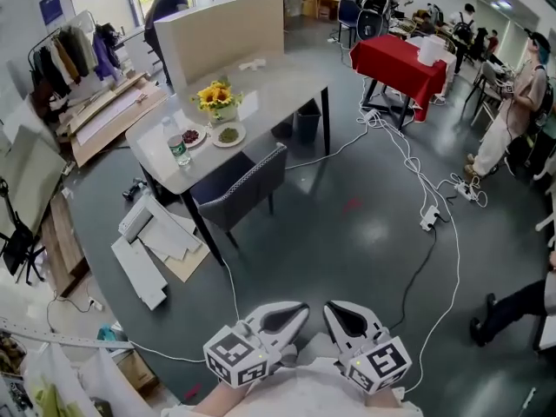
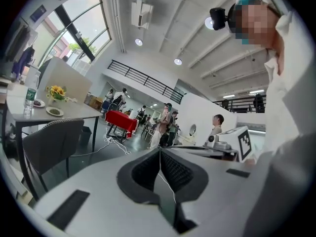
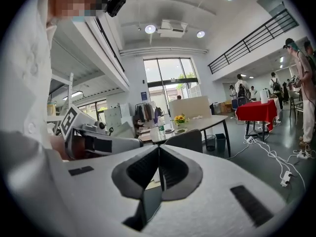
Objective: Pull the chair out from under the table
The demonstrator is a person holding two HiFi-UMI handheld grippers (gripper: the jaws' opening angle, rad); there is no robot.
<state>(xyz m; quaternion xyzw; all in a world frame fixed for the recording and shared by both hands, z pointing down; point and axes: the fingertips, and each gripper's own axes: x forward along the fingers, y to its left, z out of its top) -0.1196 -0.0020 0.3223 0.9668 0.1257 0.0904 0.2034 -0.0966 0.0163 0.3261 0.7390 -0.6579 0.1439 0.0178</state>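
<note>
Dark grey upholstered chair (image 1: pixel 248 185), well ahead and left of both grippers, sits tucked under the pale rectangular black-legged table (image 1: pixel 278 94). White left gripper (image 1: pixel 298 309): jaws together, empty. White right gripper (image 1: pixel 334 309), just beside it: likewise closed on nothing. Advised: part the jaws on approach, clamp the backrest's top edge, and draw it straight back.

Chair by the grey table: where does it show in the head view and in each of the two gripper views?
Head view: the chair is left of centre, against the long side of the table.
Left gripper view: the chair is at the left edge, below the tabletop.
Right gripper view: the chair is near the centre, in front of the table.
Shared landmark: the sunflowers on the table.
</note>
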